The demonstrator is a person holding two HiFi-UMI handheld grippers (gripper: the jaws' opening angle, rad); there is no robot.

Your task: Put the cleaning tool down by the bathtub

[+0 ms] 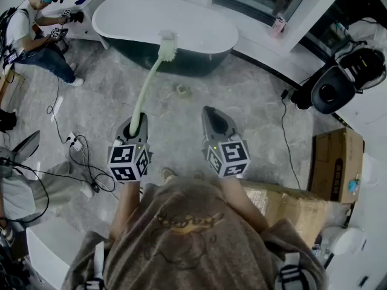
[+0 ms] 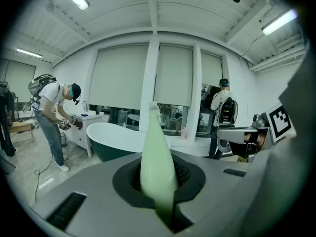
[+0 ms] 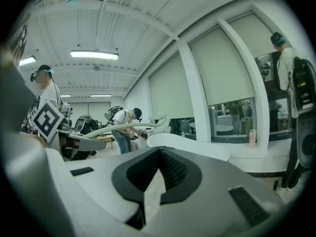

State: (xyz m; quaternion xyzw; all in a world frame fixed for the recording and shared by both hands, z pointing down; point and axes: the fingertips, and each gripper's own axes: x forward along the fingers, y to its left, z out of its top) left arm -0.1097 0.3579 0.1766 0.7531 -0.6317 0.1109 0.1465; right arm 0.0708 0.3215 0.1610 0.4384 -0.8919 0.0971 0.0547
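Note:
A long pale green cleaning brush [image 1: 147,83] is held by its handle end in my left gripper [image 1: 138,122], which is shut on it. The handle rises and curves away, and the whitish brush head [image 1: 167,44] sits over the near rim of the bathtub [image 1: 199,38], white inside and dark green outside. In the left gripper view the handle [image 2: 156,152] stands between the dark pads, with the bathtub [image 2: 111,138] behind it. My right gripper [image 1: 210,111] hangs beside the left, shut and empty; its view shows the brush [image 3: 123,127] to the left and the bathtub [image 3: 190,144] ahead.
A person [image 1: 33,32] bends at a white vanity left of the tub. Cables and a power strip [image 1: 75,142] lie on the marble floor at left. A small object [image 1: 181,90] lies before the tub. Cardboard boxes [image 1: 335,162] and a black chair [image 1: 331,88] stand at right.

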